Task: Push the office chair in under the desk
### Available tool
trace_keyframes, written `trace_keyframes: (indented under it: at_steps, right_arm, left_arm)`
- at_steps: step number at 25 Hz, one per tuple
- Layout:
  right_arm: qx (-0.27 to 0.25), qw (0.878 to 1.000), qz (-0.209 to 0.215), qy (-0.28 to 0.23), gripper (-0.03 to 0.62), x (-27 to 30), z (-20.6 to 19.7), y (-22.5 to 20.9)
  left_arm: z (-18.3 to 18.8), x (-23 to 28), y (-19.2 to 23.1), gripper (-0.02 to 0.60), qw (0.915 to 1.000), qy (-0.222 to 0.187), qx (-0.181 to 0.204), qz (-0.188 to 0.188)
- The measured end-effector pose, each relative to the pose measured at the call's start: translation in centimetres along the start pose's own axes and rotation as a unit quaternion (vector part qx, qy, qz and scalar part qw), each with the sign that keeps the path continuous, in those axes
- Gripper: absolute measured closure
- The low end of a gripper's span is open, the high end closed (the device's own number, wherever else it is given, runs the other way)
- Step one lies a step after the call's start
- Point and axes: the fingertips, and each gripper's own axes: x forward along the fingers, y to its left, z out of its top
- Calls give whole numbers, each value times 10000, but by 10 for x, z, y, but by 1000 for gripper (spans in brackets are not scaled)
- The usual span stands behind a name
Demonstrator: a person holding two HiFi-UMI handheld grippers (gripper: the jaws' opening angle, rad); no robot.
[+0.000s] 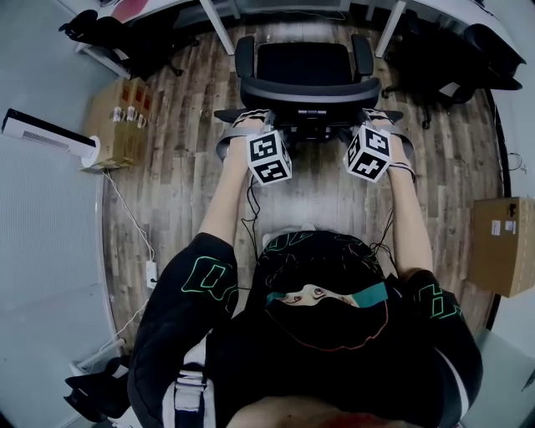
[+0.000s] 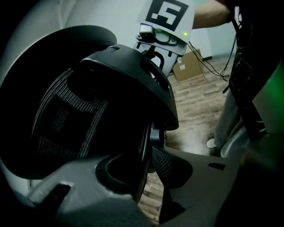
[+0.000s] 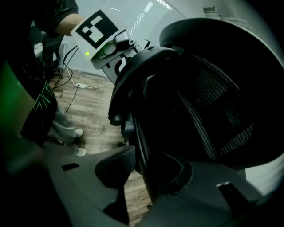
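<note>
The office chair (image 1: 305, 67) stands just ahead of both tongs, not yet fully under the tabletop (image 1: 201, 7) beyond, and the left tongs (image 2: 148, 162) and right tongs (image 3: 144, 170) are released, each astride its backrest edge (pads not pressing), probably ready for pushing it.

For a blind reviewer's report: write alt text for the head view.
A person standing behind a black chair holds the left gripper and right gripper at the top of its backrest. The chair faces a white desk on a wood floor; cardboard boxes stand at both sides.
</note>
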Motion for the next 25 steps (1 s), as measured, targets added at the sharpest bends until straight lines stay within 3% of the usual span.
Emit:
trace_keyframes:
  at_steps: [5,15,25]
  right_arm:
    - [-196,9996,-165,-73,460,2,0,-2]
    - [-51,9997,-196,-145,457,18,3,-19]
    - [259,9995,-107,-165,454,47,13,-57]
  left_arm:
    - [-2,0,2,455,9997,107,-23,-226]
    - [-8,14,22,446,9998,-53,-80,180]
    - [-24,41,60,446,9997,68,-145,207]
